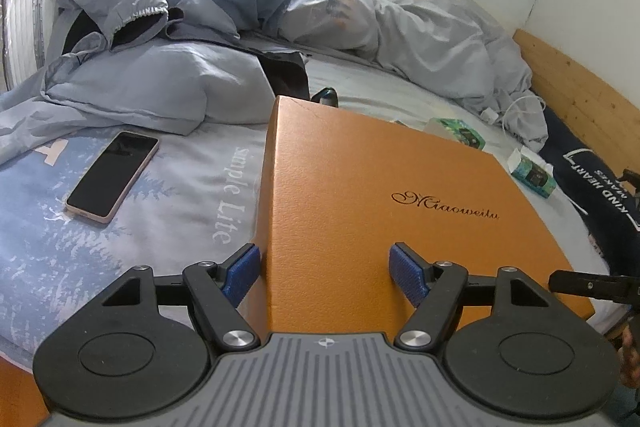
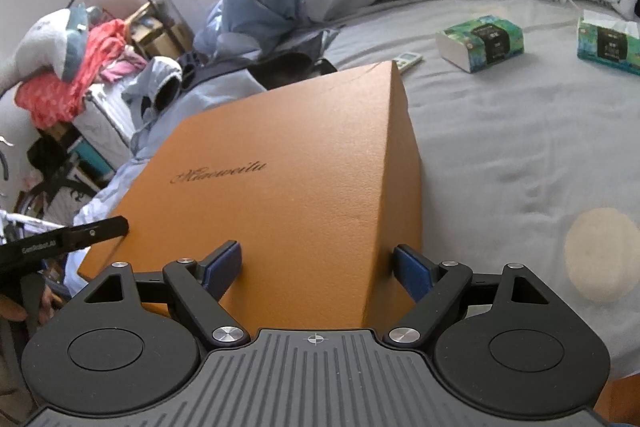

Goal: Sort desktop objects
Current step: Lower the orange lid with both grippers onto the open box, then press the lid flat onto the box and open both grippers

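Fingers of the left gripper (image 1: pixel 324 273) and right gripper (image 2: pixel 318 267) stand apart, straddling the near corners of an orange box (image 1: pixel 372 195) on the bed (image 2: pixel 520 147); whether they pinch it, I cannot tell. Sorting looks barely begun: phone (image 1: pixel 112 177) left, tissue packs (image 2: pixel 480 43) far right, all loose.

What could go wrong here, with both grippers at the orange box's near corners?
1. The left gripper and right gripper each straddle only a near corner of the orange box; whether the pads press is unclear, so it could slip or tilt.
2. The bed sheet is soft, so the box may rock.
3. The phone lies close by and could get bumped.
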{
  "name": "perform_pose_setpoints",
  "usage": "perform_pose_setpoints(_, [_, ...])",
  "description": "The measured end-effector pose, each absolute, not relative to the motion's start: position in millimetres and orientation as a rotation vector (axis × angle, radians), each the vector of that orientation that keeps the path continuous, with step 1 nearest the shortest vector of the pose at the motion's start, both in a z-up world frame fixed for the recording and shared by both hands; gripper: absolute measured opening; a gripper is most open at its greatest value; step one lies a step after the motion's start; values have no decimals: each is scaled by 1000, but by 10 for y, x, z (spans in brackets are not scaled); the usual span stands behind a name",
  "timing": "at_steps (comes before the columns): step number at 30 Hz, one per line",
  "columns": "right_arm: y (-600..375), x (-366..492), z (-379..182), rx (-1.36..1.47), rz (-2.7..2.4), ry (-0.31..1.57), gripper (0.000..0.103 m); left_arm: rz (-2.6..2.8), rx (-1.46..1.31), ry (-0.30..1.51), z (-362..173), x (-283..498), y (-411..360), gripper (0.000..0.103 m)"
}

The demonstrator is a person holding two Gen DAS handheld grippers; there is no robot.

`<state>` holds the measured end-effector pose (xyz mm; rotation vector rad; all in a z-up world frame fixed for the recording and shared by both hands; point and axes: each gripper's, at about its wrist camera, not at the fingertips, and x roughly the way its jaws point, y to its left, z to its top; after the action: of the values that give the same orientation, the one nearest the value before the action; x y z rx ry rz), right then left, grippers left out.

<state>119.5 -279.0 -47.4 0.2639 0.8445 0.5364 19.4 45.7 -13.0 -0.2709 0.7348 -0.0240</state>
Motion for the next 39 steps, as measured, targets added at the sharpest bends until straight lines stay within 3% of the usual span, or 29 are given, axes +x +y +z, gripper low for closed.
perform_pose_setpoints(25, [-2779, 1148, -465, 245, 526, 831, 86, -4, -234, 740, -182, 238, 412, 81])
perform_pose_setpoints(39, [-2451, 1197, -216, -8, 587, 717, 87, -92, -181, 669, -16, 334, 233, 81])
